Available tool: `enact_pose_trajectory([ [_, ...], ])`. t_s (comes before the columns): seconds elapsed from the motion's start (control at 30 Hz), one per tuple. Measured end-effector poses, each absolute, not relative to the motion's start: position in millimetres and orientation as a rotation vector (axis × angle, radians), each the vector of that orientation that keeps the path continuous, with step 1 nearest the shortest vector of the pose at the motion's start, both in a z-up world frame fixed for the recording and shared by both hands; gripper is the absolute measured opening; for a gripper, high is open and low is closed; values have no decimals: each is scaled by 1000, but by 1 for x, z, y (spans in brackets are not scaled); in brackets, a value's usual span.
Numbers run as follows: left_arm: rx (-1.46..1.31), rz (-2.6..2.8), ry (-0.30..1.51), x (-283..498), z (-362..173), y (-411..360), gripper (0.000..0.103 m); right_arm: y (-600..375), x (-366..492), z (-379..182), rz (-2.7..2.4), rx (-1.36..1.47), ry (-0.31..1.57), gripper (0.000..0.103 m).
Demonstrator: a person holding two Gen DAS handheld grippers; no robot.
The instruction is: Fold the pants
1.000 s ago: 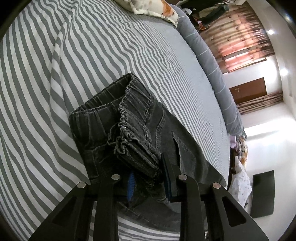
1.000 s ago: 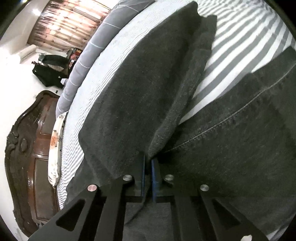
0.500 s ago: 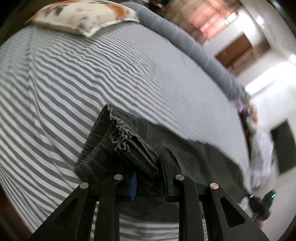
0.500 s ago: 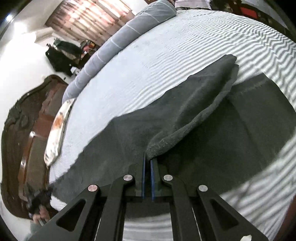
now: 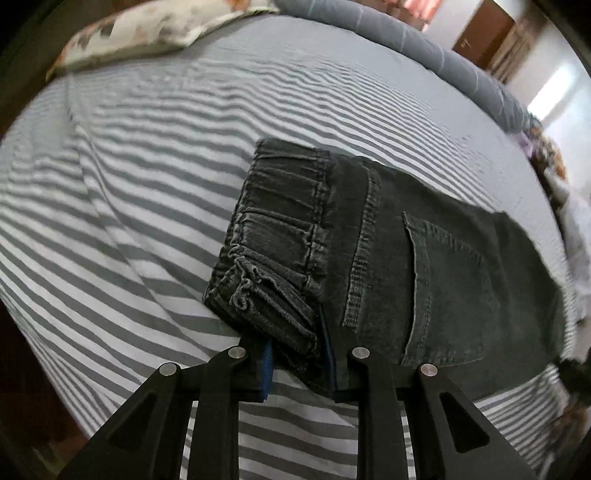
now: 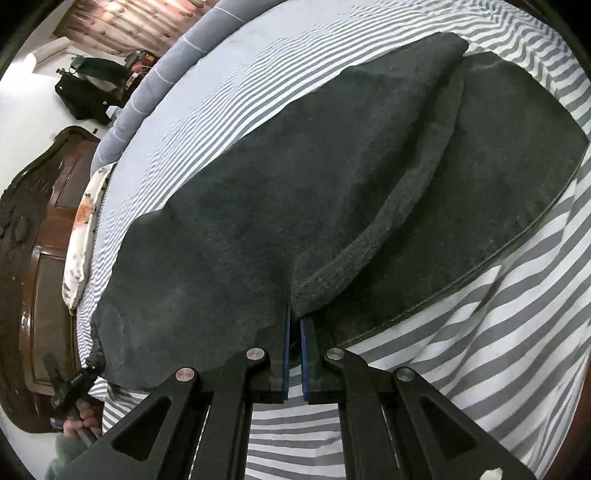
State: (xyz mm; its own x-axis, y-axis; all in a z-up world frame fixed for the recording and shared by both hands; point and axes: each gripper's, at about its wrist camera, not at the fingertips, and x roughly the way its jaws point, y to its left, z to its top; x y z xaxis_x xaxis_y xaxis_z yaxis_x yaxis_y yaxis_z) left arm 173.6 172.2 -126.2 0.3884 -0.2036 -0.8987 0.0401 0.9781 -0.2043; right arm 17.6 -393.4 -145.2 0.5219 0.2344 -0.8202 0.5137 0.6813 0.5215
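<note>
Where both grippers pinch, dark pants point(image 5: 424, 258) (apparently folded lengthwise), flat on striped bedsheet point(image 5: 147, 166).

— We see pants point(image 5: 424, 258) in a washed charcoal black, the seams stitched in the same dark thread, across the middle of the left wrist view.

— And under them we have a bedsheet point(image 5: 147, 184) in grey and white stripes. At the upper left we see a pillow point(image 5: 155, 33) in cream with rust and dark blotches.

— We note a plain slate-blue bolster point(image 6: 162, 81) with thin pale lines at the upper left of the right wrist view, and a dark reddish-brown headboard point(image 6: 33, 229) at the left edge.

— Both grippers are black; we see blue pads point(image 6: 285, 354) on their fingers.
</note>
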Motion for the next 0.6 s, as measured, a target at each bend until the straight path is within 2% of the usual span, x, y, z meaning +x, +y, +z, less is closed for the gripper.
enact_pose_trajectory([
  [0.1, -151, -150, 1148, 168, -119, 168, 26, -398, 16, -148, -174, 888, 1020, 9],
  [0.17, -158, -145, 1140, 163, -112, 168, 32, -404, 13, -150, -153, 927, 1000, 9],
  [0.33, -113, -126, 1078, 141, -87, 164, 35, -414, 12, -149, -133, 970, 958, 12],
  [0.43, -54, -174, 994, 123, -65, 142, 36, -422, 11, -150, -143, 989, 936, 13],
  [0.6, 99, -337, 870, 84, -40, 67, 48, -440, 12, -150, -137, 1034, 905, 13],
])
